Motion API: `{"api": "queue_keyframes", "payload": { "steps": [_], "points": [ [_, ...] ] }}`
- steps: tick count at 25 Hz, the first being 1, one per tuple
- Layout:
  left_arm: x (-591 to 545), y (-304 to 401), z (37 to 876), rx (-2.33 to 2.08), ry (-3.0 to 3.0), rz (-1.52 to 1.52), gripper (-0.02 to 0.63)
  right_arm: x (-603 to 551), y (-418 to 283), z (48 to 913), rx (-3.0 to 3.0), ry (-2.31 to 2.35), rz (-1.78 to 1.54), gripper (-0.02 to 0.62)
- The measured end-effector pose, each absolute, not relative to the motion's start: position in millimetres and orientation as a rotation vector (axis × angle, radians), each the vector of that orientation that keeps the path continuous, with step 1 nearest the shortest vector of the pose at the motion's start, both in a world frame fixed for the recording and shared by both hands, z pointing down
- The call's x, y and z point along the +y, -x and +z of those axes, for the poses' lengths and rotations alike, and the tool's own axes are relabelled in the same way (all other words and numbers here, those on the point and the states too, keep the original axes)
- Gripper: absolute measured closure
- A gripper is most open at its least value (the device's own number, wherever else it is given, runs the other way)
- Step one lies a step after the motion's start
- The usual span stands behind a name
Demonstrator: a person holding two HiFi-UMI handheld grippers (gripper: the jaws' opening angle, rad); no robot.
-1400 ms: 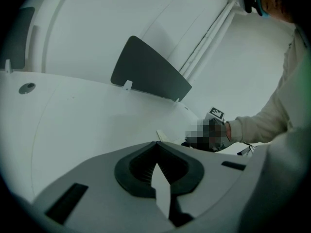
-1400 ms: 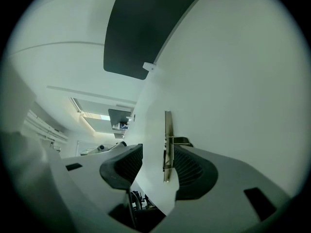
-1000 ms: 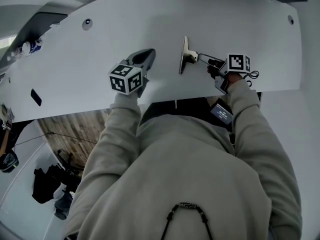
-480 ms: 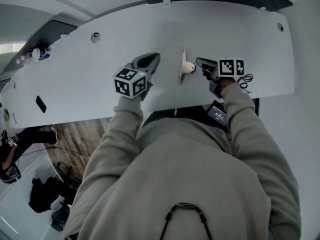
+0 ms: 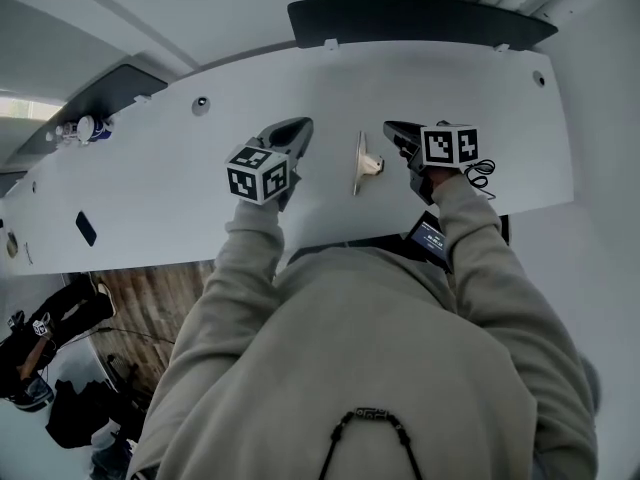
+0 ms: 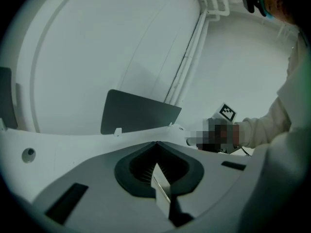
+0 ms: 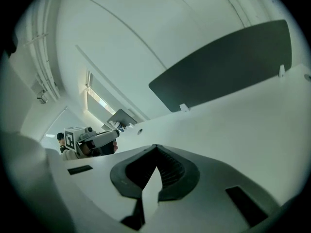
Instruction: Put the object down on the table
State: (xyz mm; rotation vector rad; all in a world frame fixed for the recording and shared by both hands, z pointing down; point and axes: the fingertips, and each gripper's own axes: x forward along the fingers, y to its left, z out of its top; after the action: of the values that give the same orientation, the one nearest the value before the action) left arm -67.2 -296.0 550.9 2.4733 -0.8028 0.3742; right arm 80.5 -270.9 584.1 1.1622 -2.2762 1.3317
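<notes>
Object (image 5: 364, 164) sits on table (image 5: 150, 168). Your right gripper (image 5: 393, 129) at its 3 o'clock, left gripper (image 5: 298, 128) at 9, both pressed together, empty.

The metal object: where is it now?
In the head view the metal object lies on the white table between the left gripper and the right gripper, nearer the right, touching neither.

Clothing: pale beige-grey sweatshirt (image 5: 385, 363), long sleeves down to the wrists, filling the lower half of the head view. A dark braided cord (image 5: 370, 414) loops at the neck, bottom centre.

Tools: the left gripper (image 5: 293, 131) has a grey plastic shell with black ribbed lining inside the jaws. The left marker cube (image 5: 258, 173) is white with black squares. The right gripper (image 5: 393, 129) has the same build, with the right marker cube (image 5: 448, 145) marked alike. A thin black cable (image 5: 483, 172) is coiled at the cube's right. A small dark screen unit (image 5: 428, 238) sits by the right cuff.
</notes>
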Motion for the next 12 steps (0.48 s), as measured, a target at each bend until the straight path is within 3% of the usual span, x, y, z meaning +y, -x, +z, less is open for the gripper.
{"api": "queue_keyframes", "payload": {
  "steps": [12],
  "points": [
    [-339, 59, 452, -0.851, -2.674, 0.291, 0.604, -332, -89, 409, -2.536, -1.295, 0.747, 0.575]
  ]
}}
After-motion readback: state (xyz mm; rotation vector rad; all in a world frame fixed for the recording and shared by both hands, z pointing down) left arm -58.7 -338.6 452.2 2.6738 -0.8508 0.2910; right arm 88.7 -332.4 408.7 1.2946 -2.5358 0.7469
